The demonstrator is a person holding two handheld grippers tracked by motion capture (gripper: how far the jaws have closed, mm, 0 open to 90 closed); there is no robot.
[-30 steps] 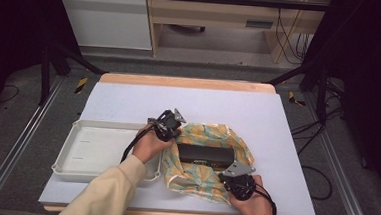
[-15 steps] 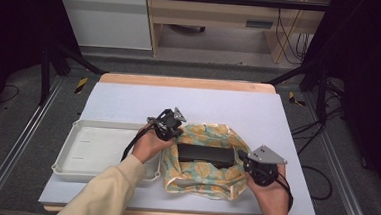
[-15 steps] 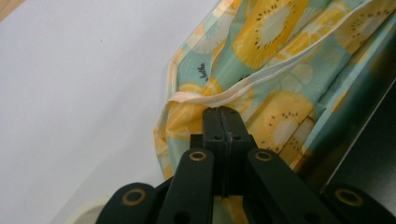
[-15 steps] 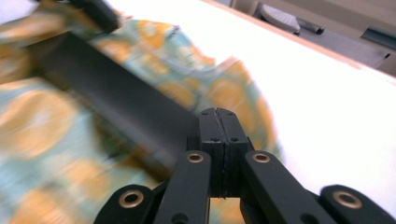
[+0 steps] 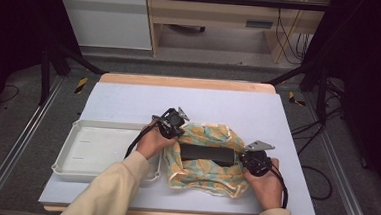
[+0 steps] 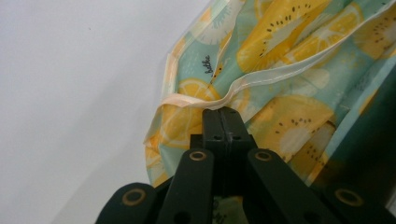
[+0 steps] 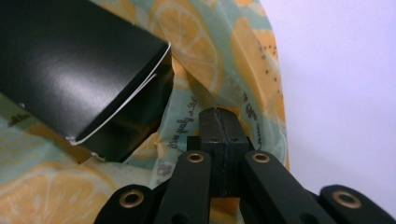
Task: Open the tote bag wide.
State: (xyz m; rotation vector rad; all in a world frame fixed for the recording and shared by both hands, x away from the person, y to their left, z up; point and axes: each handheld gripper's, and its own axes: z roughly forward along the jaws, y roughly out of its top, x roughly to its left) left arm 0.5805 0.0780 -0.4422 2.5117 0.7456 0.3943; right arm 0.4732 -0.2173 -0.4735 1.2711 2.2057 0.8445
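1. Fruit-print cloth [image 5: 206, 161] spread on the table [image 5: 128, 103], at 3 o'clock of the white tray [image 5: 106, 150], wrapped loosely around a black box [image 5: 206, 153].
2. Left hand-held gripper [image 5: 173, 126] pressed together, pinching the cloth's hem at its 10 o'clock corner.
3. Right hand-held gripper [image 5: 251, 160] pressed together on the cloth at 3 o'clock, just beside the box end.
4. Small script printed on the cloth, too blurred to read.

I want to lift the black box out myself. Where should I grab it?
Grab the black box across its long sides, coming straight down from above. It lies flat on the fruit-print cloth with its top bare; both ends sit close to cloth folds, so those are probably harder.
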